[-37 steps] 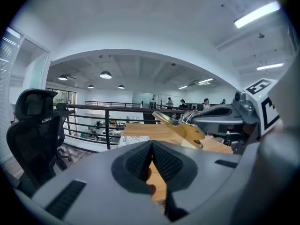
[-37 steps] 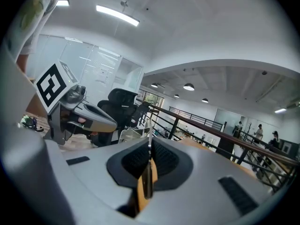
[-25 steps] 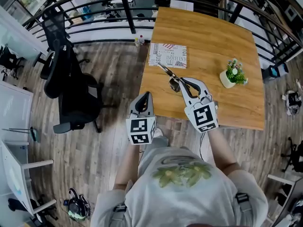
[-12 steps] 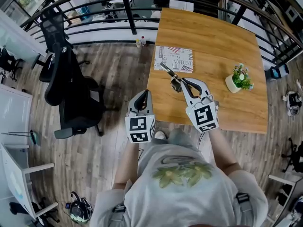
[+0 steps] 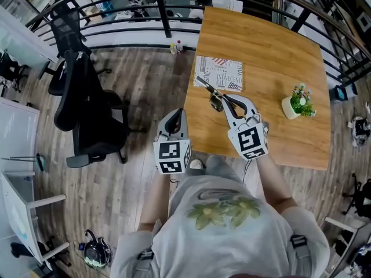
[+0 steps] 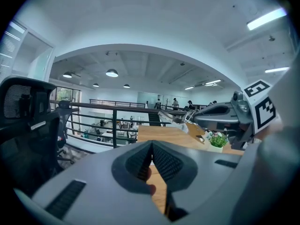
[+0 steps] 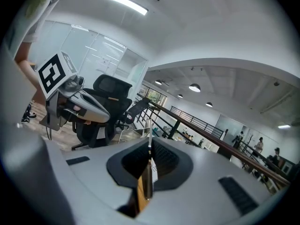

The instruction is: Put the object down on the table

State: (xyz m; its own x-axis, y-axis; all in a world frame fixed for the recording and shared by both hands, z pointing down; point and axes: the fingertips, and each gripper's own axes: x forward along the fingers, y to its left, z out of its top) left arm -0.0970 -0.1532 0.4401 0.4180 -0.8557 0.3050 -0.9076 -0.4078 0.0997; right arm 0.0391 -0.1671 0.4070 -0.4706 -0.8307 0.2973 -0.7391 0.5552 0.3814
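My right gripper (image 5: 220, 100) is shut on a thin metal utensil (image 5: 206, 87), held just above the wooden table (image 5: 266, 57). The utensil sticks out ahead of the jaws, its tip by the lower left corner of a printed paper sheet (image 5: 220, 74). In the right gripper view the utensil (image 7: 148, 175) shows edge-on between the pads. My left gripper (image 5: 179, 114) hangs beside the table's left edge, over the floor, shut with nothing in it. In the left gripper view its pads (image 6: 151, 144) meet, and the right gripper (image 6: 225, 114) shows at the right.
A small potted plant (image 5: 298, 103) stands on the table at the right. A black office chair (image 5: 87, 114) is on the wood floor to the left. A dark railing (image 5: 162, 7) runs past the table's far end.
Both grippers have drifted along the table with the person. The utensil's tip now lies by the paper's lower left corner. Both grips look the same.
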